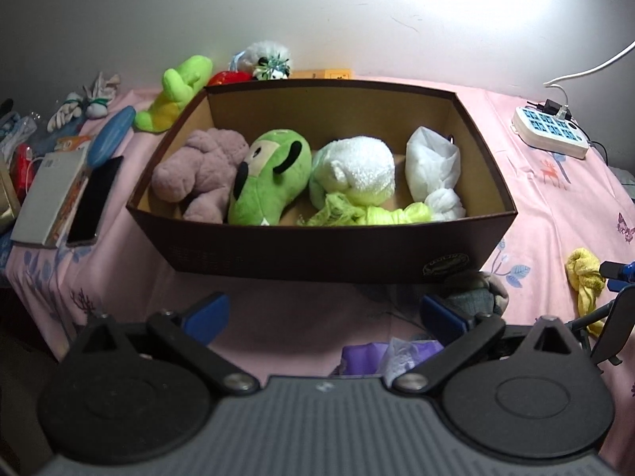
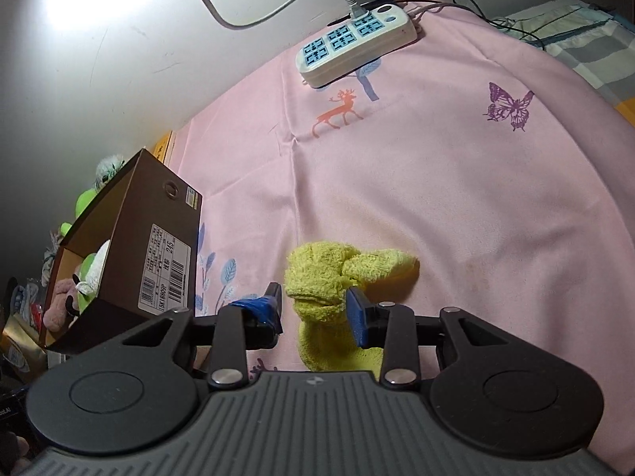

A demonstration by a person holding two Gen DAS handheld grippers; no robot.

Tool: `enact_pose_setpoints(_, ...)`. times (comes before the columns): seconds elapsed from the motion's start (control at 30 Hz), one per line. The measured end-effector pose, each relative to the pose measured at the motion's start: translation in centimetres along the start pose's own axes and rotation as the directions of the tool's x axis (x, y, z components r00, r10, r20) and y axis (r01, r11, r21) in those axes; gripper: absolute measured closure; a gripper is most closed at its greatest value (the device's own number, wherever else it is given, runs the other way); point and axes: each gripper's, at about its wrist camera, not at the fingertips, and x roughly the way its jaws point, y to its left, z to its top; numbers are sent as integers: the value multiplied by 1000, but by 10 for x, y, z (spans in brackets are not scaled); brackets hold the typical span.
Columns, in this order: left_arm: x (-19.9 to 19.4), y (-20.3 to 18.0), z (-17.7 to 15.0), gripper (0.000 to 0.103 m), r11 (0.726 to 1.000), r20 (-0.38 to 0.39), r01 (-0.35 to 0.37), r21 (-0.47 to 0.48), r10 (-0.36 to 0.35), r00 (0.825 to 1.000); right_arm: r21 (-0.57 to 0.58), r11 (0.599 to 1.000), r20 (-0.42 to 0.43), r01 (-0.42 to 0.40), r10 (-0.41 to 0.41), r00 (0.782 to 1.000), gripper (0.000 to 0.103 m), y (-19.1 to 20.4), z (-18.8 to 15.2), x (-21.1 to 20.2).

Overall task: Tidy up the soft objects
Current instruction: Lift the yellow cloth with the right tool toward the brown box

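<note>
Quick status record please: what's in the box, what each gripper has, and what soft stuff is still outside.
box: open, on pink sheet
inside, left to right: pink plush, green plush, white-green towel, white cloth
left gripper: open, empty, in front of box
right gripper: shut on yellow towel
still outside: lime plush behind box

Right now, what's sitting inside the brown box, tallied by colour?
Green or yellow-green: 2, the green plush and the knotted yellow-green cloth
White: 2, the fluffy white-and-green bundle and the knotted white cloth
Mauve: 1, the mauve plush
Total in the brown box: 5
</note>
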Motion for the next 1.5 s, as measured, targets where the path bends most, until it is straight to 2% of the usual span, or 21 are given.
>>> enact_pose_setpoints(0.2, -2, -5, -5, 1, 1000, -9, -11, -1, 11, 1000, 19, 999, -74, -40, 41, 996, 81, -13, 7, 23)
enact_pose_setpoints(0.5, -4, -7, -11, 1, 1000, -19, -16, -10, 16, 1000, 38, 995, -125, -90, 94, 988, 76, -16, 8, 40)
enact_pose_setpoints(0.67, -7, -3, -14, 1, 1000, -18, -16, -20, 15, 1000, 86, 985, -94, -151, 159, 983, 84, -30, 9, 37)
enact_pose_setpoints(0.87, -10, 0, -15, 0, 1000, -16, -3, -25, 3, 1000, 97, 976, 13, -194, 193, 981, 86, -26, 18, 8)
enact_pose_setpoints(1.03, -14, 2, -15, 1, 1000, -2, 15, -26, -15, 1000, 82, 957, 46, -278, 275, 960, 86, 0, 37, -18)
enact_pose_setpoints(1.2, -18, 10, -12, 0, 999, 15, 36, -30, -36, 999, 54, 926, 44, -373, 371, 928, 86, 51, 55, -37)
enact_pose_setpoints(1.37, -18, 26, -12, 1, 998, 22, 41, -38, -40, 999, 33, 905, 28, -425, 424, 905, 86, 107, 63, -35)
enact_pose_setpoints(1.5, -15, 47, -17, 0, 998, 10, 40, -48, -40, 999, -10, 910, -5, -415, 415, 910, 85, 156, 64, -12)
